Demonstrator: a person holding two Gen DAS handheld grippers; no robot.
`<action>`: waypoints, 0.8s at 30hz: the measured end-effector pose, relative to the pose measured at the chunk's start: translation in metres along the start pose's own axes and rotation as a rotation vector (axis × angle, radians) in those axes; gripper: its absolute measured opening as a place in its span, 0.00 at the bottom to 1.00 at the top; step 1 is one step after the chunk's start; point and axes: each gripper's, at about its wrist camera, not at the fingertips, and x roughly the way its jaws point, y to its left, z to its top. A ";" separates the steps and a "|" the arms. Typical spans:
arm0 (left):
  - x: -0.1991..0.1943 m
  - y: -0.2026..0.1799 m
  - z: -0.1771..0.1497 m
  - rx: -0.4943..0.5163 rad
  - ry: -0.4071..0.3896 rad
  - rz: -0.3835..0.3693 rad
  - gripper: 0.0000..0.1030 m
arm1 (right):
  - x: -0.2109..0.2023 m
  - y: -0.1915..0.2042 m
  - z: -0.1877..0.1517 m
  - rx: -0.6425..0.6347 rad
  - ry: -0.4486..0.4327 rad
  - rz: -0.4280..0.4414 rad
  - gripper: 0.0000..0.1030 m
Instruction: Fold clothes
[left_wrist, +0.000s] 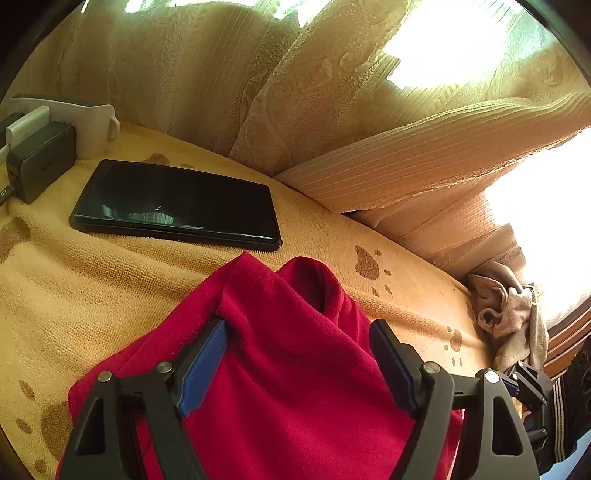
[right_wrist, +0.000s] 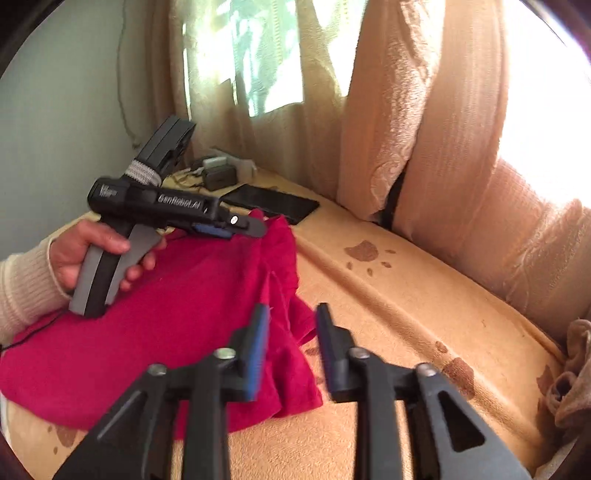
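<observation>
Red fleece, soft and napped, filled the space between the left gripper's blue ribbed pads; the fingers stood wide apart, the cloth bunched into a rounded hump between them, and whether the pads pressed it could not be told. Beyond the tips lay a flat, glossy black phone on a tan terry cover printed with brown paw shapes. Farther left sat a matte black charger against a white plastic block. Heavy cream curtains with raised scrolls and ribbing hung behind, and a crumpled beige cloth lay off to the right.

From the right wrist, the right gripper hung over the fleece's rumpled edge, its fingers parted with nothing caught between them. Ahead and to the left, a hand in a cream ribbed sleeve held the left gripper by its grey handle, low over the spread fleece. The phone lay beyond it, and the paw-print cover stretched away to the right.
</observation>
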 end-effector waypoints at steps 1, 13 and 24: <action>0.000 0.000 -0.001 -0.002 0.000 0.000 0.78 | 0.004 0.007 -0.004 -0.027 0.027 -0.013 0.81; 0.003 -0.009 0.011 0.015 -0.031 0.048 0.78 | 0.012 0.014 -0.008 0.008 0.092 -0.126 0.07; 0.025 0.008 0.022 -0.007 -0.063 0.109 0.78 | 0.025 -0.024 -0.025 0.160 0.153 -0.224 0.51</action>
